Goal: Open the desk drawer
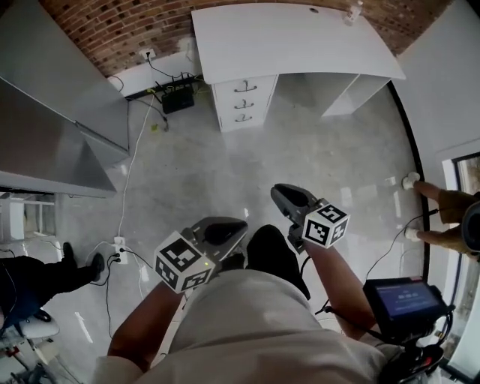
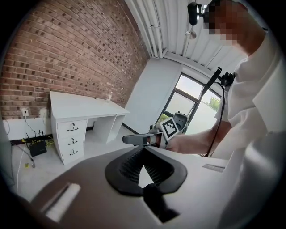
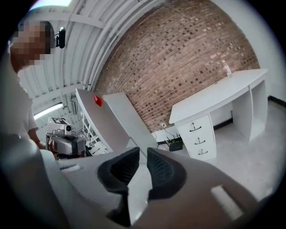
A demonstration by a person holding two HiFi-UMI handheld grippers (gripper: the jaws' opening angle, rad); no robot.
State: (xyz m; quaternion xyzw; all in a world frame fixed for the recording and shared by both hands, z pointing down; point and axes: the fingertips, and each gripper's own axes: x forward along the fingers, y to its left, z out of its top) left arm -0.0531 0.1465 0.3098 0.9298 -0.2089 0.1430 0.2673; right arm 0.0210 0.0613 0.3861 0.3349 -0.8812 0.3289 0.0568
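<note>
The white desk [image 1: 292, 37] stands against the brick wall, far across the floor. Its three drawers [image 1: 244, 101] are all closed, each with a small dark handle. In both gripper views the desk [image 2: 85, 105] [image 3: 214, 96] and its drawers [image 2: 71, 141] [image 3: 199, 139] are likewise distant. My left gripper [image 1: 238, 225] is held close to my body, its tips touching with nothing between them [image 2: 143, 149]. My right gripper [image 1: 277, 191] is raised beside it, with a narrow gap between its tips and nothing held [image 3: 143, 152].
A grey cabinet [image 1: 52, 112] fills the left side. A black box with cables [image 1: 178, 97] lies by the wall left of the desk. A power strip [image 1: 116, 251] lies on the floor. Another person's feet [image 1: 412, 184] are at the right. A small bottle [image 1: 352, 11] stands on the desk.
</note>
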